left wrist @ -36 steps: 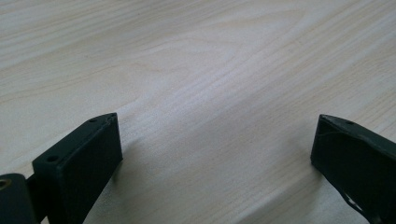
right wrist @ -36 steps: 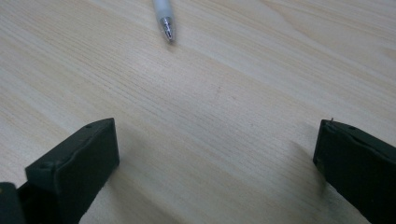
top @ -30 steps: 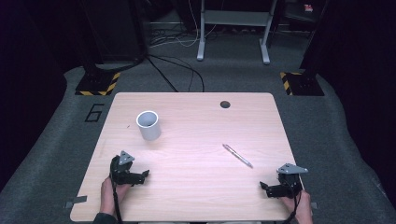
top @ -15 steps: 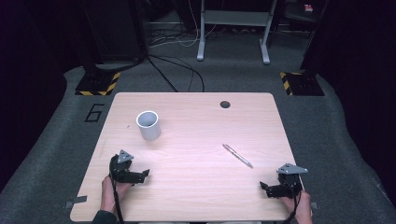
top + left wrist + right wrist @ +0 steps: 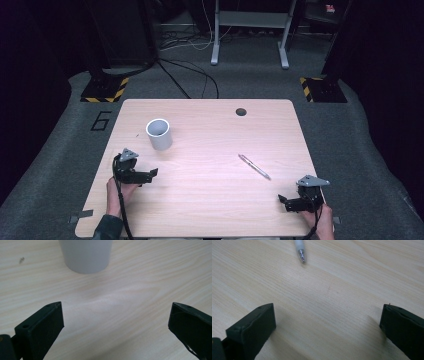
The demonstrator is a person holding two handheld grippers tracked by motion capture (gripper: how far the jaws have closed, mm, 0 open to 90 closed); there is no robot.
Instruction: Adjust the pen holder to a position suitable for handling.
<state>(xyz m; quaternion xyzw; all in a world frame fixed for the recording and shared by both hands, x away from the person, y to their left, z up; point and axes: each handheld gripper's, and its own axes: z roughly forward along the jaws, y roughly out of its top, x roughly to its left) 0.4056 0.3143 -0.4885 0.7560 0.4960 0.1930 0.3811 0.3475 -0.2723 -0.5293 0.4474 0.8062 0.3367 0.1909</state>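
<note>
Since a second ago, little has shifted: my left gripper [image 5: 145, 175] has swung its jaws slightly toward the middle of the table, while the cup, the pen and my right gripper [image 5: 290, 201] lie as they did.

Ahead of my left jaws stands the white cup [image 5: 159, 134], upright, its mouth dark inside and its wall plain and smooth. In the left gripper view the cup [image 5: 86, 255] sits at the top, well apart from my jaws, which stand wide with only bare wood between them. Nothing blocks the way to it.

Toward my right lies the pen [image 5: 254, 166], flat on the wood and angled across the grain, pale-bodied with a silver tip. In the right gripper view that tip [image 5: 301, 255] points down toward me, and my right jaws also stand wide apart around bare wood.

Around these, the light wooden table [image 5: 210, 210] has a dark round hole [image 5: 241, 111] near its far edge. Beyond it are grey carpet, black cables [image 5: 190, 85], a grey stand [image 5: 250, 30], and two black-and-yellow striped feet [image 5: 105, 90].
</note>
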